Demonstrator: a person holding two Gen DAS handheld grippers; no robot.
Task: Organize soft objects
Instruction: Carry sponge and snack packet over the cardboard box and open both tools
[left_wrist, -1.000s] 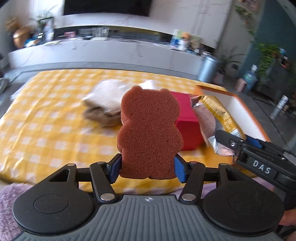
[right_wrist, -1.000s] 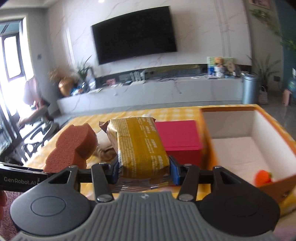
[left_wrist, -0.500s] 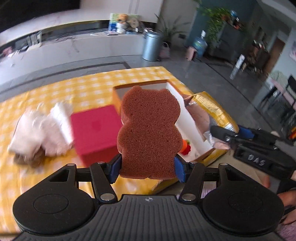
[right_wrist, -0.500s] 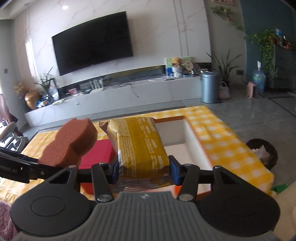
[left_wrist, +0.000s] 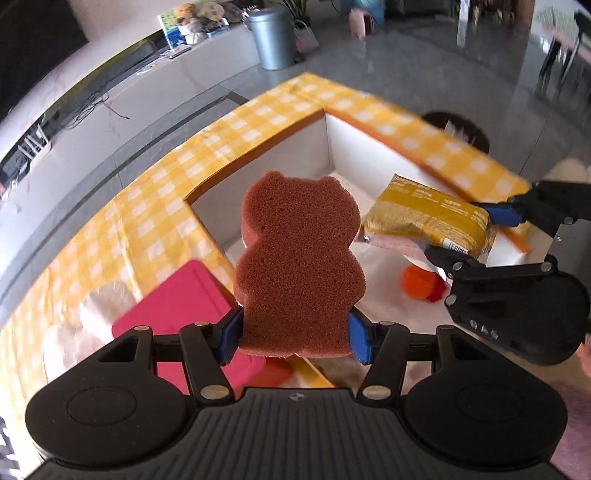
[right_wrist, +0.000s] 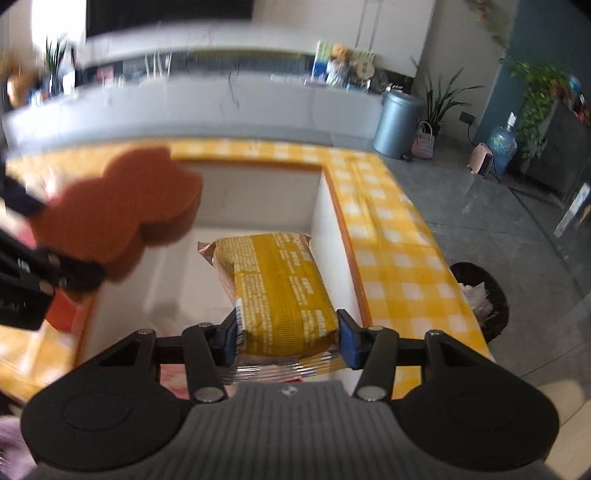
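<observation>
1 bear sponge (left_wrist: 299, 258), 1 yellow packet (left_wrist: 428, 214), 1 box (left_wrist: 328, 147), 1 red block (left_wrist: 177, 306), 2 grippers.

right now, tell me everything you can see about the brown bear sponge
The brown bear sponge is a flat, bear-shaped piece of porous reddish-brown foam with two small round ears, a head and a wider body. It stands upright, its lower body pinched on both sides by the blue pads of the left gripper. It hangs above the near left edge of the open white box, touching only the pads. In the right wrist view it appears blurred.
</observation>
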